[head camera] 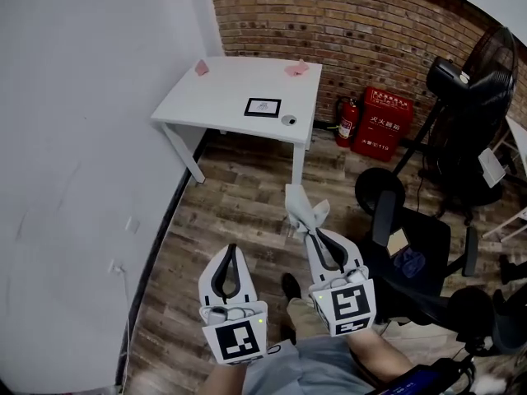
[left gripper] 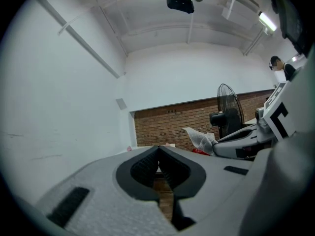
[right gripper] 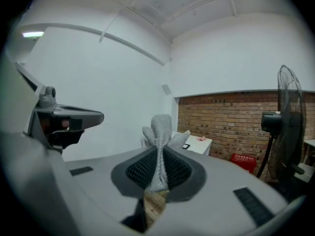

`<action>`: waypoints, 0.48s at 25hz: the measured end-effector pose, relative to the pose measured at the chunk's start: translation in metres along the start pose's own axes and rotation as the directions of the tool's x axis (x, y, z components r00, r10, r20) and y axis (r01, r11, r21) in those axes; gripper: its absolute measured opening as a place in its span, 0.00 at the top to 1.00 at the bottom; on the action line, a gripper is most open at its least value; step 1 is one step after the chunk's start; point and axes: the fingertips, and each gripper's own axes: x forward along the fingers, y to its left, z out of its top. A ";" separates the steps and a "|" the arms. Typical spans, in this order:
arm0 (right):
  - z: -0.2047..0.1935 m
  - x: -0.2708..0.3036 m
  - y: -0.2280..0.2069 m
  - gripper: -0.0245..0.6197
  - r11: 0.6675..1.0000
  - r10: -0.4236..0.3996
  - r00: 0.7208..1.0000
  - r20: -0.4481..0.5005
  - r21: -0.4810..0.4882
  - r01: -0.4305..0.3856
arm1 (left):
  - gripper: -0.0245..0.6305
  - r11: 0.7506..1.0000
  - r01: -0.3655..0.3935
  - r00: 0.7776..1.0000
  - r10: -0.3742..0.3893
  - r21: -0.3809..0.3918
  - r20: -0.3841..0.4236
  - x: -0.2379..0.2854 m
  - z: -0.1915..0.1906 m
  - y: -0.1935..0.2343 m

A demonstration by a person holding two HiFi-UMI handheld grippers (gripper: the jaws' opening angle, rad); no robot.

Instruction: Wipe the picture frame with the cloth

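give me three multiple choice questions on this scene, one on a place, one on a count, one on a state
1. The picture frame lies on the: A) white table B) floor C) chair
2. Pink items on that table: A) one B) two C) four
3. The right gripper is: A) open, empty B) shut on the cloth C) out of view

Answers: 1 A, it lies flat on the tabletop; 2 B, one near each far corner; 3 B, the cloth is pinched between its jaws.
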 end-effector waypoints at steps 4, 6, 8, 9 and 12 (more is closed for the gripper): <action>0.004 0.040 -0.011 0.90 1.000 0.003 1.000 -0.015 0.019 -0.003 | 0.95 1.000 0.001 1.000 -0.001 0.003 -0.023 0.036 -0.005 0.013; 0.008 0.061 -0.021 0.90 1.000 0.002 1.000 -0.017 0.030 -0.002 | 0.95 1.000 0.001 0.999 -0.001 0.013 -0.036 0.058 -0.005 0.019; 0.011 0.081 -0.033 0.90 0.999 -0.002 1.000 -0.026 0.049 0.004 | 0.95 0.999 0.008 0.999 -0.006 0.031 -0.043 0.081 -0.006 0.021; 0.012 0.091 -0.039 0.90 0.998 -0.006 1.000 -0.028 0.057 0.007 | 0.95 0.999 0.011 0.999 -0.010 0.042 -0.041 0.093 -0.006 0.022; 0.012 0.124 -0.052 0.90 0.998 -0.009 1.000 -0.019 0.059 0.011 | 0.95 0.999 0.026 0.999 -0.024 0.046 -0.043 0.128 -0.007 0.024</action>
